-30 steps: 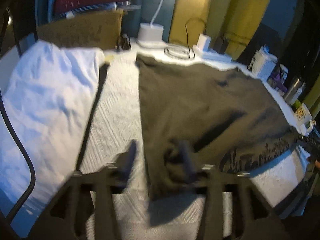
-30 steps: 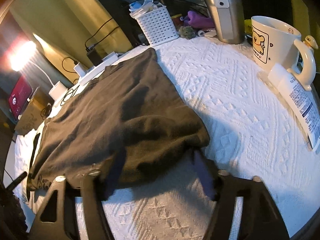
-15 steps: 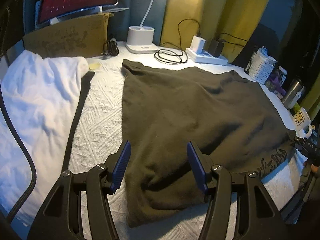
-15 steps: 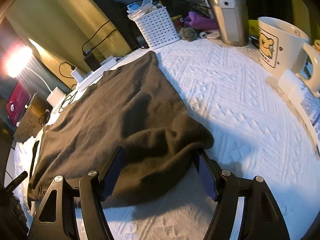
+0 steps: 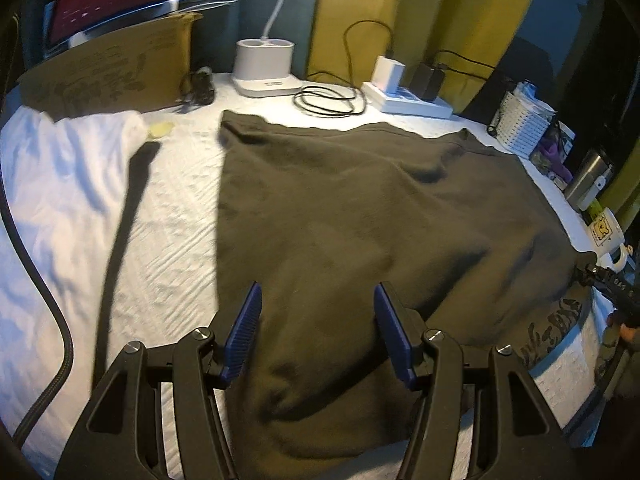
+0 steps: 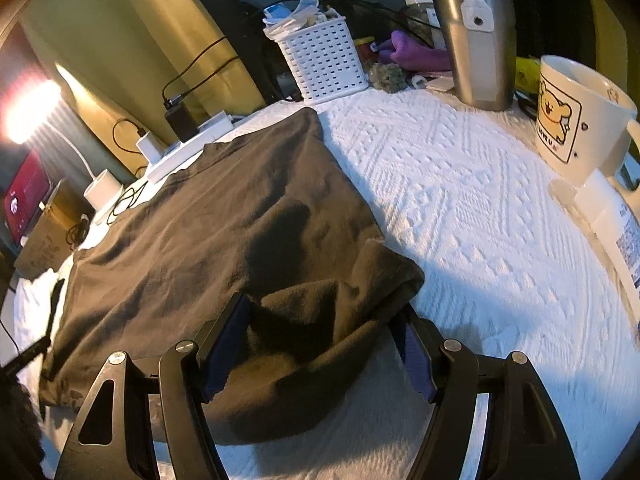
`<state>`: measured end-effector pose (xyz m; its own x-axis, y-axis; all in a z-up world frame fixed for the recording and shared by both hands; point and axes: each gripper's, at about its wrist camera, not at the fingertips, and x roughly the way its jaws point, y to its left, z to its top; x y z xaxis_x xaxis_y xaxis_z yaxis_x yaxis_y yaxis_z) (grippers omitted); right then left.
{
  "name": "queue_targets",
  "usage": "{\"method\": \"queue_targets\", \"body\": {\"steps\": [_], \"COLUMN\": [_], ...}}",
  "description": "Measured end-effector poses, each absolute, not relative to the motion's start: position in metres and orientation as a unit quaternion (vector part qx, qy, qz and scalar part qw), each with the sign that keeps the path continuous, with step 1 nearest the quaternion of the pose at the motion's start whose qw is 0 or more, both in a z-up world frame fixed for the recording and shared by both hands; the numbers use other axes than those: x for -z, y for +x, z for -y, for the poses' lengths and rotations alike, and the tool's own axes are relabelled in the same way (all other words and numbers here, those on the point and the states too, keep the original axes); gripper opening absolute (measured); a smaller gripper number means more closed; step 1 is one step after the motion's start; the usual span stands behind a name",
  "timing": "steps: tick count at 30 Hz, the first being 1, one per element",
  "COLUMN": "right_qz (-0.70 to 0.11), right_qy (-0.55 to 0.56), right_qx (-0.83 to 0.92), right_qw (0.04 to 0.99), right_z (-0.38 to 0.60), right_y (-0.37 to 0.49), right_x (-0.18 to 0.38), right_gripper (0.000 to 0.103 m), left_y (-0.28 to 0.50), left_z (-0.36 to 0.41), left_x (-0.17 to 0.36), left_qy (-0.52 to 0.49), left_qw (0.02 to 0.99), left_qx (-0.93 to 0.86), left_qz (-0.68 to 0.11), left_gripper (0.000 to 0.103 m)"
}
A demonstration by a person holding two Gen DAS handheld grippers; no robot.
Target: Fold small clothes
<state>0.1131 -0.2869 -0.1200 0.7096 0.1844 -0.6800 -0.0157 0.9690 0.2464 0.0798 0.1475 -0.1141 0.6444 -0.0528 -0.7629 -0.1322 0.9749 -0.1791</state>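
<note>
A dark olive T-shirt [image 5: 360,216] lies spread on the white textured cover [image 5: 176,240]. My left gripper [image 5: 318,320] hovers open over the shirt's near left corner. Fabric lies under its blue pads [image 5: 244,328], not pinched by them. In the right wrist view the same shirt [image 6: 208,232] has a rumpled, turned-over corner [image 6: 360,288]. That corner sits between the wide-apart fingers of my right gripper [image 6: 320,328], which is open and does not squeeze it. A printed hem [image 5: 552,328] shows at the shirt's near right.
A crumpled white cloth [image 5: 60,184] and a black strap [image 5: 128,216] lie to the left. At the back are cardboard [image 5: 108,76], a lamp base [image 5: 266,64] and a power strip [image 5: 412,100]. To the right stand a white basket [image 6: 324,60], a steel tumbler [image 6: 476,36], a mug [image 6: 576,116] and a tube [image 6: 616,232].
My left gripper has slid rightward over the shirt, and its view has steadied from blur. The right gripper has edged in slightly, with the rumpled corner still between its fingers.
</note>
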Motion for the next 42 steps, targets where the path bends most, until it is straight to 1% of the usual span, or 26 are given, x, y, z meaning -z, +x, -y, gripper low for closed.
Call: {"method": "queue_targets", "body": {"steps": [5,9,11,13,15,16,18,19,24,29,34,38,42], "right_qz": [-0.371,-0.371,-0.374,-0.375,-0.376,-0.379,-0.381,-0.382,-0.377,-0.347,-0.316,-0.301,-0.291], "right_qy": [0.092,0.089,0.082,0.08,0.077,0.08,0.087,0.089,0.105,0.073,0.032,0.004,-0.015], "right_qx": [-0.047,-0.051,-0.067,-0.096,-0.109,-0.117,-0.123,-0.128,-0.126,-0.122,-0.13,-0.143,-0.159], "right_qw": [0.923,0.923,0.921,0.918,0.917,0.915,0.912,0.911,0.911,0.927,0.939,0.943,0.943], "right_z": [0.283,0.28,0.276,0.272,0.269,0.268,0.268,0.267,0.27,0.255,0.219,0.184,0.151], "right_y": [0.118,0.124,0.127,0.13,0.131,0.134,0.136,0.136,0.134,0.124,0.124,0.125,0.123], "right_x": [0.122,0.122,0.122,0.123,0.125,0.127,0.129,0.129,0.12,0.083,0.044,0.023,0.008], "right_gripper": [0.073,0.079,0.079,0.075,0.065,0.046,0.033,0.031,0.025,0.023,0.023,0.023,0.022], "left_y": [0.1,0.113,0.115,0.115,0.114,0.113,0.11,0.108,0.096,0.088,0.08,0.078,0.074], "left_z": [-0.125,-0.116,-0.115,-0.115,-0.117,-0.119,-0.123,-0.124,-0.137,-0.155,-0.172,-0.18,-0.185], "left_x": [0.12,0.129,0.129,0.126,0.124,0.124,0.124,0.124,0.122,0.12,0.118,0.116,0.111], "left_qy": [-0.098,-0.098,-0.097,-0.098,-0.098,-0.099,-0.101,-0.101,-0.109,-0.118,-0.13,-0.138,-0.123], "left_qw": [0.898,0.893,0.893,0.894,0.895,0.895,0.895,0.895,0.898,0.902,0.907,0.909,0.916], "left_qx": [0.015,0.023,0.024,0.026,0.025,0.024,0.024,0.023,0.02,0.013,0.014,0.02,0.018], "left_qz": [-0.428,-0.44,-0.44,-0.437,-0.435,-0.434,-0.434,-0.434,-0.426,-0.415,-0.401,-0.392,-0.382], "left_gripper": [0.058,0.058,0.058,0.058,0.058,0.058,0.058,0.058,0.058,0.058,0.058,0.058,0.058]}}
